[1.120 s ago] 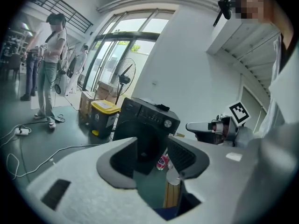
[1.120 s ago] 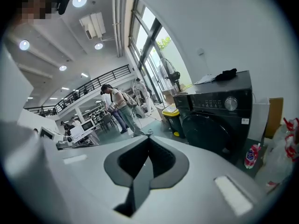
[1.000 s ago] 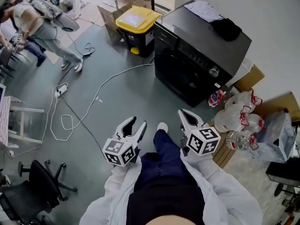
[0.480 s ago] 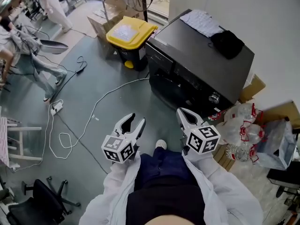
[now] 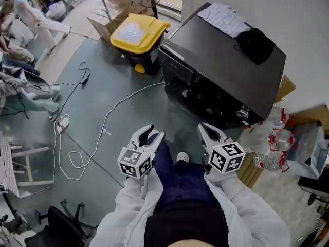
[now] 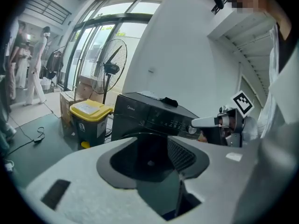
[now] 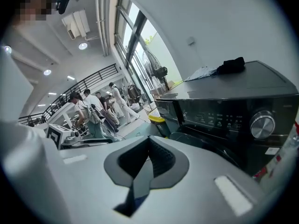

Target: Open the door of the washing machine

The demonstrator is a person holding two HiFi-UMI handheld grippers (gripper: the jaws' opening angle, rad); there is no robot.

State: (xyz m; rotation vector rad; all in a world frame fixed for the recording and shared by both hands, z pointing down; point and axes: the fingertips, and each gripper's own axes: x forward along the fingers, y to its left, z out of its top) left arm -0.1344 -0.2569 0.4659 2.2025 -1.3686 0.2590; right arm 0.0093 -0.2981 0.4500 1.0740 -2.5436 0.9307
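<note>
Black front-load washing machine (image 5: 226, 66) sits against the white wall, up and right in the head view, with its round door (image 5: 203, 99) closed. Both grippers hang over the person's lap, near the machine but not touching it. The left gripper (image 5: 154, 134) has its jaws only a narrow gap apart, with nothing in them. The right gripper (image 5: 209, 133) is empty too, and its jaws look pinched together. There are 2 cloths on top of the washer, a white one (image 5: 223, 18) and a black one (image 5: 255, 44). A yellow-lidded bin (image 5: 139, 30) stands just left of it.
</note>
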